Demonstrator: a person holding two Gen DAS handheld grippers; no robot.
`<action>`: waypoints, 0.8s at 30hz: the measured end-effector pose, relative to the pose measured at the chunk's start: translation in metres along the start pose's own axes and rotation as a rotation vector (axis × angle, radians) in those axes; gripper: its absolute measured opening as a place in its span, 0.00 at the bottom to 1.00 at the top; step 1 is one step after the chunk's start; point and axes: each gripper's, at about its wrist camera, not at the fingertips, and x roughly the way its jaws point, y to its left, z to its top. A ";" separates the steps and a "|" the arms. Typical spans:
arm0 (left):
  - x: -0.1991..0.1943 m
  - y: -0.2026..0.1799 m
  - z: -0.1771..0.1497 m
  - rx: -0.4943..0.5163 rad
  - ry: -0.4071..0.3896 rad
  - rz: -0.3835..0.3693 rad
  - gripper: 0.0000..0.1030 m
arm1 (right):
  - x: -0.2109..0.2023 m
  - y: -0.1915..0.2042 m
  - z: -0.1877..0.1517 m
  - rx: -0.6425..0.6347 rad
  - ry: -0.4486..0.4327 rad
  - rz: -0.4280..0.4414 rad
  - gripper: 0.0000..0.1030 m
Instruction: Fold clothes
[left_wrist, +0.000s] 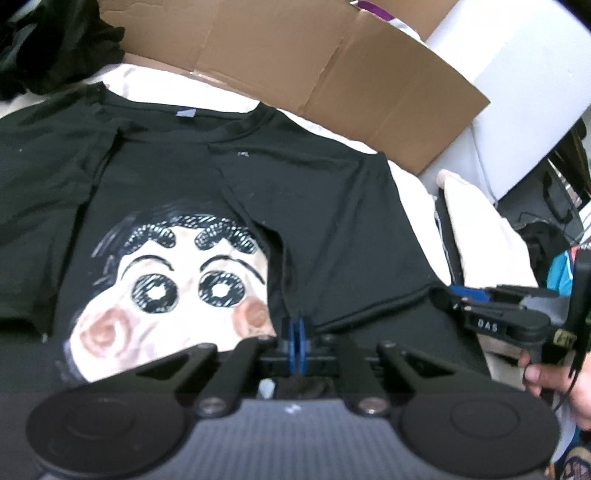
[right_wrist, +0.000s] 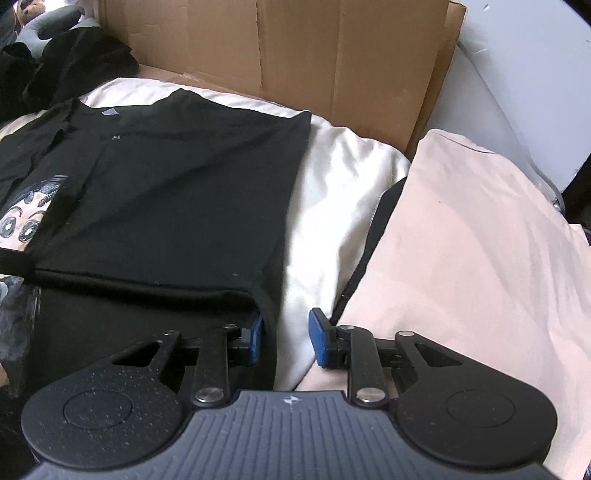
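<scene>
A black T-shirt (left_wrist: 314, 192) with a cartoon face print (left_wrist: 177, 288) lies flat on a pale sheet, its right sleeve folded in over the chest. My left gripper (left_wrist: 297, 339) is shut, its blue pads pinching a crease of the shirt just right of the print. My right gripper (left_wrist: 454, 297) sits at the shirt's right edge, held by a person's hand (left_wrist: 554, 384). In the right wrist view the right gripper (right_wrist: 286, 338) stands open. The T-shirt (right_wrist: 184, 184) has its lower right corner beside the left pad, with a strip of black cloth and white sheet between the pads.
A flattened cardboard box (right_wrist: 295, 48) stands along the back. A beige pillow (right_wrist: 480, 258) lies to the right of the shirt, and a heap of dark clothes (right_wrist: 74, 59) sits at the back left. The pale sheet (right_wrist: 332, 192) shows between shirt and pillow.
</scene>
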 end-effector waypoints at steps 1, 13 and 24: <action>-0.002 0.000 0.000 0.005 0.006 0.000 0.03 | 0.000 0.000 0.001 0.000 0.003 -0.003 0.28; 0.002 0.011 0.029 -0.019 -0.040 0.027 0.28 | 0.004 0.012 0.009 -0.056 -0.024 -0.005 0.28; 0.033 0.001 0.047 0.037 0.000 0.033 0.30 | 0.004 -0.002 0.010 -0.010 -0.040 -0.058 0.24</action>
